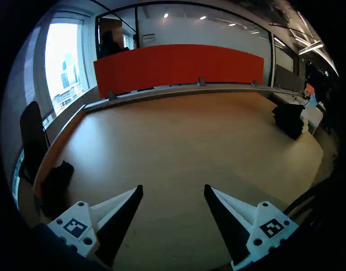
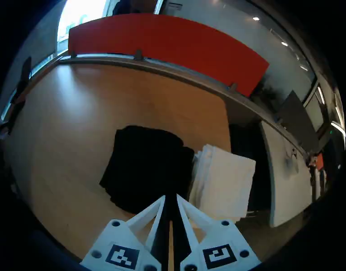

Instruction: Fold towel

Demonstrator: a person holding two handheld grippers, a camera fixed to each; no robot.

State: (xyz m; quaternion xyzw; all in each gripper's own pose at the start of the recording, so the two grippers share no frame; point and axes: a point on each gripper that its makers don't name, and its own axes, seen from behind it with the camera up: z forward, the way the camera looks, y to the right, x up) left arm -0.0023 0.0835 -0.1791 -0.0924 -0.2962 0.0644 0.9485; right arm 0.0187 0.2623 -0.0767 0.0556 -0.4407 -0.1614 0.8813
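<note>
Towels of black cloth, folded into a pile (image 2: 145, 171), are seen lying on a broad light-brown wooden bench (image 2: 73, 117). A long orange partition panel (image 2: 173, 40) is mounted along the bench edge well beyond the black pile. A pile of folded white towels (image 2: 225, 185) is set just beside the black pile, touching it on its right side in the right gripper view.

The right claw (image 2: 170, 196), made of white plastic with dark inner faces, is drawn closed, with nothing seen between its fingers. Its tips are placed over the near edge of the black pile; whether it is touched cannot be told.

In the left gripper view the left claw (image 1: 173, 186) is spread wide over bare wood, well apart from the black pile (image 1: 288, 119), and nothing is held in it.
</note>
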